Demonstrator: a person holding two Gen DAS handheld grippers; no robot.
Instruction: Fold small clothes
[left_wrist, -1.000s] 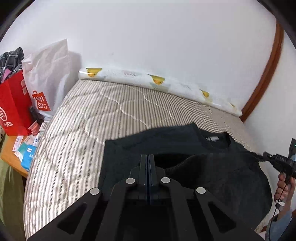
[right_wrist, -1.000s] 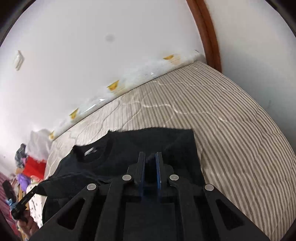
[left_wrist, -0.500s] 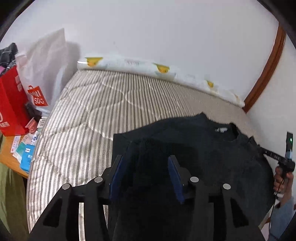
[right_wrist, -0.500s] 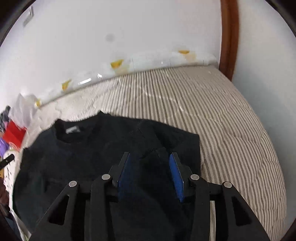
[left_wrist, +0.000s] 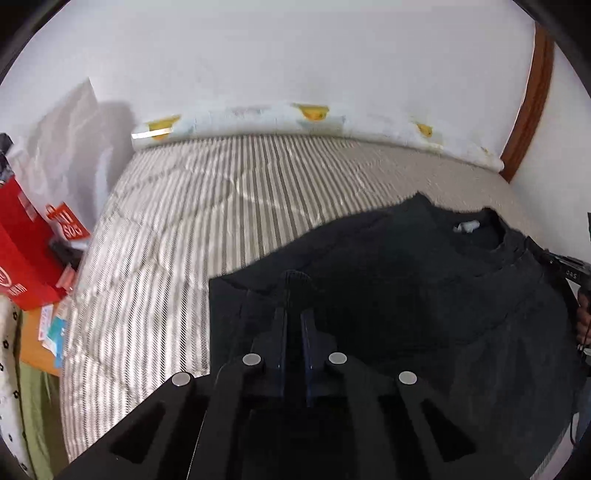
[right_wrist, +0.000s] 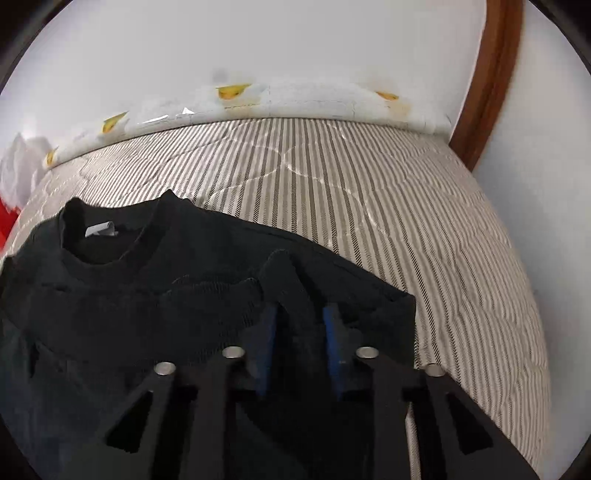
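Nearest the left camera, the left gripper (left_wrist: 294, 325) is pinching a raised fold of the black sweater (left_wrist: 424, 280), its jaws nearly pressed together on the cloth. In the right camera, the right gripper (right_wrist: 299, 332) is holding its blue pads (right_wrist: 266, 343) somewhat apart, with a ridge of sweater standing between them; whether they are gripping it cannot be told. The sweater is lying on the striped mattress (right_wrist: 369, 192), collar and white label (right_wrist: 101, 229) facing up. Only the left view is showing a red bag (left_wrist: 22, 254) and white bag (left_wrist: 70, 147) beside the bed. A rolled sheet (left_wrist: 258, 118) is lying along the far wall.
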